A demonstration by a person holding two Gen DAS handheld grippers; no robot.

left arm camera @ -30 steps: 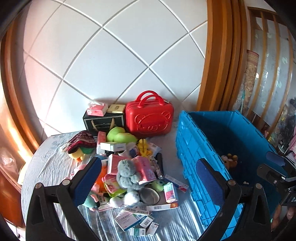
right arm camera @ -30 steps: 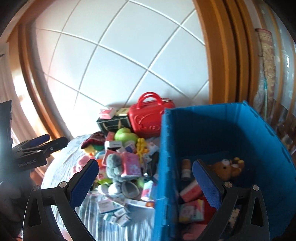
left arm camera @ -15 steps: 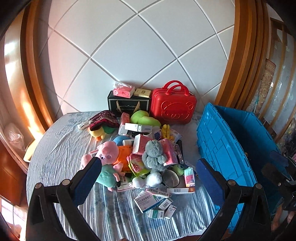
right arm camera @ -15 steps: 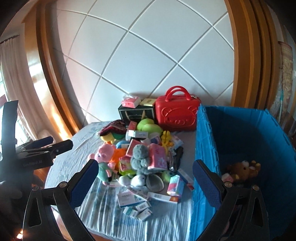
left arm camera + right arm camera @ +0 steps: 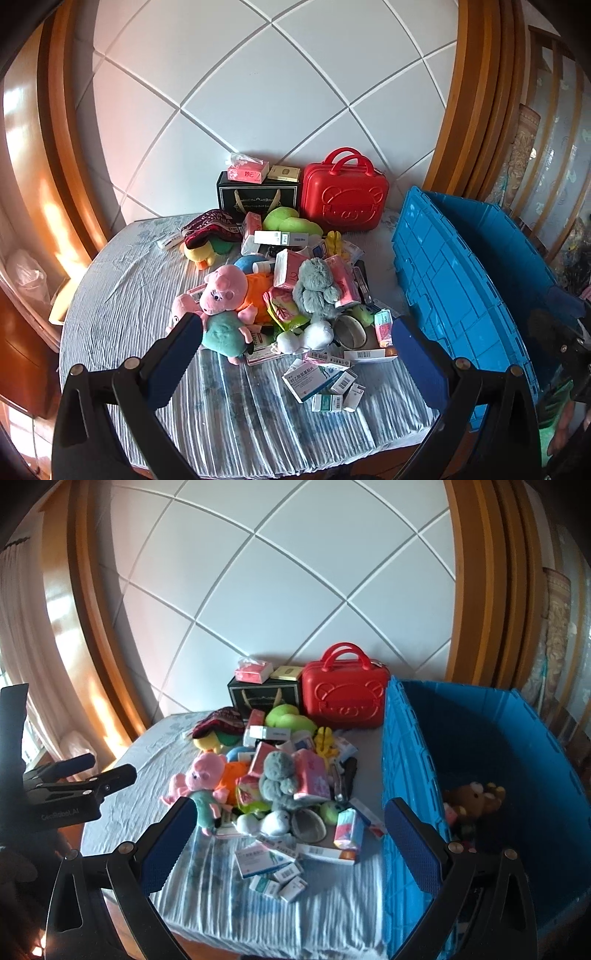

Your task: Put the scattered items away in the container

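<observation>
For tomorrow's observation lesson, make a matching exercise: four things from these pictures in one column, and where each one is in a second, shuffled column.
Things
1. brown teddy
2. tissue pack
3. grey plush
4. red case

Places
A. on top of the black gift bag
B. inside the blue crate
C. at the back of the table, by the wall
D. in the middle of the pile

Pairs: 1-B, 2-A, 3-D, 4-C

Spread right tongs point(image 5: 288, 834) above toy pile point(image 5: 273, 775) beside blue crate point(image 5: 406, 760).
</observation>
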